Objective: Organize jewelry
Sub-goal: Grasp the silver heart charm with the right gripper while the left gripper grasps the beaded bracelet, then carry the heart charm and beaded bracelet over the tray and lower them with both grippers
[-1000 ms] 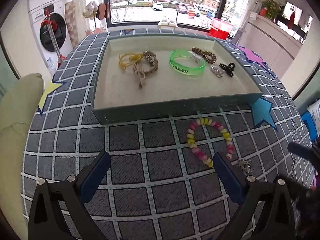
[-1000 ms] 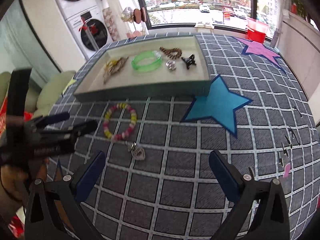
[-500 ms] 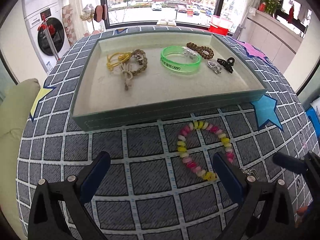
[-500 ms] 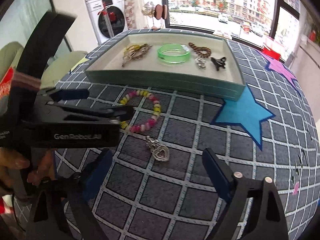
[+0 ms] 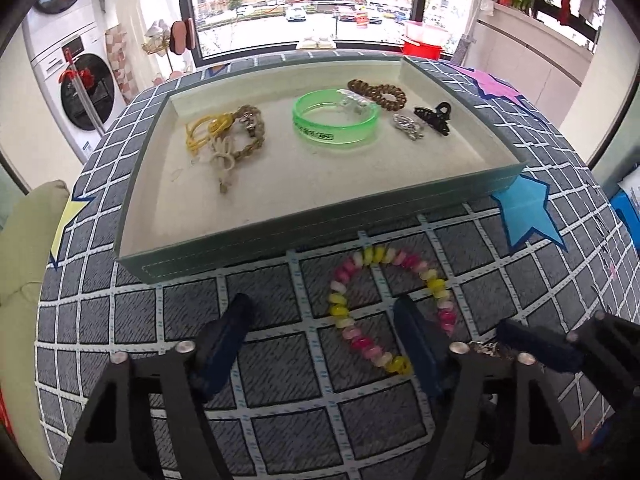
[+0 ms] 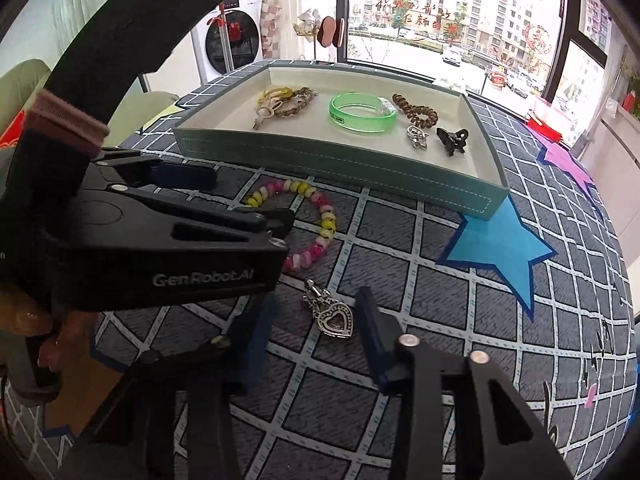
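Left gripper (image 5: 326, 326) parted wide, straddling near arc of beaded bracelet (image 5: 390, 308) on checked cloth (just before tray (image 5: 320, 224)). Right gripper (image 6: 316, 326) parted, bracketing heart pendant (image 6: 334, 318), nothing held.

"GenRobot.AI" on left claw (image 6: 224, 196) body
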Available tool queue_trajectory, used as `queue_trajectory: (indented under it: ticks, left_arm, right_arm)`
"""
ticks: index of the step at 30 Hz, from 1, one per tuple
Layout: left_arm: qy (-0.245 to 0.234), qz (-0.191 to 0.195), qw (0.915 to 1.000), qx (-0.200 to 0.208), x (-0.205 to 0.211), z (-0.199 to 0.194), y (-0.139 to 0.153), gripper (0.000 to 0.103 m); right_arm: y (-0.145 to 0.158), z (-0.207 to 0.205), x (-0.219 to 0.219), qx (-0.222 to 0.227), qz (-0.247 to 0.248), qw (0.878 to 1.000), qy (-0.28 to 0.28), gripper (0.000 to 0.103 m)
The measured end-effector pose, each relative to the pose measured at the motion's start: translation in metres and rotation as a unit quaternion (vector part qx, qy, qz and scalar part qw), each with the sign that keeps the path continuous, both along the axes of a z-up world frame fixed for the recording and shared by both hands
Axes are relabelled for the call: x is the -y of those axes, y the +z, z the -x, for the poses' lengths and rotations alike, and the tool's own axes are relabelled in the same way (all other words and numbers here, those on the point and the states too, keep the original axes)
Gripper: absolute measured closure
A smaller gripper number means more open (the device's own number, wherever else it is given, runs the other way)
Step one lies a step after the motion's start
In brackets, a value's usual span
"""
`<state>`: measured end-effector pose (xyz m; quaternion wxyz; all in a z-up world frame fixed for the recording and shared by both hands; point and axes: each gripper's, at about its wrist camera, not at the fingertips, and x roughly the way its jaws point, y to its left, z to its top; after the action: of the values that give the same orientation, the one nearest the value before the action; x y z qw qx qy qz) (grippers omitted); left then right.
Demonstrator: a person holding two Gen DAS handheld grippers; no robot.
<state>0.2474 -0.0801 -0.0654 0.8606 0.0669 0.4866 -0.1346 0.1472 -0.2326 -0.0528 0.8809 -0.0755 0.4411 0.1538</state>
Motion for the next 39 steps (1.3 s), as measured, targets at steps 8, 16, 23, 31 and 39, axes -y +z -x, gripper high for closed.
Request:
queue_trajectory:
  ticks: [8, 16, 23, 31, 39]
  left_arm:
    - [-0.027, 0.0, 0.9996, 0.003, 0.01, 0.002, 0.005, 0.08]
    - [-0.019, 0.051, 0.9985, -0.011, -0.005, 0.006, 0.008, 0.08]
    - [-0.022, 0.072, 0.9971, 0.004, -0.018, 0.019, 0.026, 0.08]
    - [-0.028, 0.09, 0.9952, 0.026, -0.026, 0.026, 0.048, 0.08]
    - [-0.029, 0.105, 0.9929, 0.047, -0.033, 0.028, 0.067, 0.08]
  right_arm:
    - [0.002, 0.003, 0.0, -0.004, 0.006, 1.0, -0.013, 0.084]
    - [0.011, 0.002, 0.021, -0.018, -0.019, 0.999, -0.04, 0.084]
    - [0.016, 0.002, 0.037, -0.033, -0.047, 0.996, -0.067, 0.084]
    - [0.025, 0.005, 0.05, -0.036, -0.065, 0.993, -0.086, 0.084]
    - [0.04, 0.002, 0.058, -0.031, -0.072, 0.992, -0.1, 0.084]
